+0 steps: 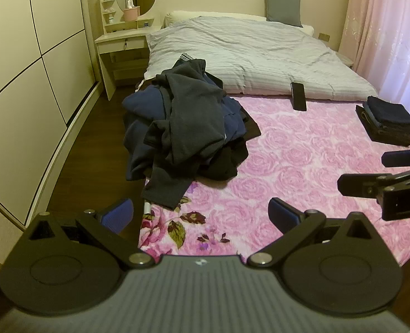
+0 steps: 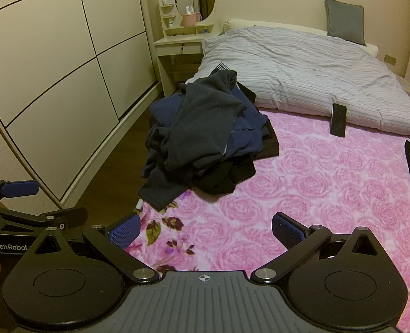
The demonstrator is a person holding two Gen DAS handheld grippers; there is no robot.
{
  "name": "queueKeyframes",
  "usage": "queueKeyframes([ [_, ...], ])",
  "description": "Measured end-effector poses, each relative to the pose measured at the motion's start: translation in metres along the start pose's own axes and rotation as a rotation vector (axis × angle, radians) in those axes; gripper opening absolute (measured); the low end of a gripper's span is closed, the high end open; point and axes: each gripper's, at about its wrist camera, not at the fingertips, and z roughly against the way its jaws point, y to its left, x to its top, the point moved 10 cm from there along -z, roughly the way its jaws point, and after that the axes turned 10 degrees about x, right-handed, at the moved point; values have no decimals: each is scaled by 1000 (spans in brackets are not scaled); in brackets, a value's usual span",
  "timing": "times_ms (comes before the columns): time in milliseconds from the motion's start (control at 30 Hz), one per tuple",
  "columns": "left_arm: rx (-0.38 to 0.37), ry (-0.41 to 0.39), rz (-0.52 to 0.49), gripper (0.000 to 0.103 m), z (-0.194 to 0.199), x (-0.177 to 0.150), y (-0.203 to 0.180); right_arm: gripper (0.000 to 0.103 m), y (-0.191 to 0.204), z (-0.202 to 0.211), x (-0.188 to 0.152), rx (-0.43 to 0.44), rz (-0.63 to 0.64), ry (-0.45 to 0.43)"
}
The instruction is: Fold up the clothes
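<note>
Both grippers, left gripper (image 1: pixel 200 215) and right gripper (image 2: pixel 206 230), hover with jaws spread wide, grasping nothing, above a pink floral blanket (image 2: pixel 330 194); a heap of dark clothes (image 1: pixel 185 122) sprawls at 11 o'clock, its long axis running toward the headboard.

- From the right wrist camera I read "GenRobot" in white letters on the black body of the left tool (image 2: pixel 24 197), at the near left.
- From the left wrist camera I make out only "DA" on the right tool (image 1: pixel 371 170), far right; the rest is cut off.
</note>
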Motion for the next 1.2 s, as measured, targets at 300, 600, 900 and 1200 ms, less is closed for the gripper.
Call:
queueKeyframes([
  [300,1,7,3,102,0,-3,2,103,1,-1,0,3,-1,6],
  [600,-2,10,5,102,0,-8,2,103,1,-2,-4,0,-8,6],
  [900,-1,11,11,102,2,-9,1,103,0,-1,-6,1,-10,7],
  [1200,-14,16,11,102,0,-11,-8,103,-9,0,-8,8,-14,11],
])
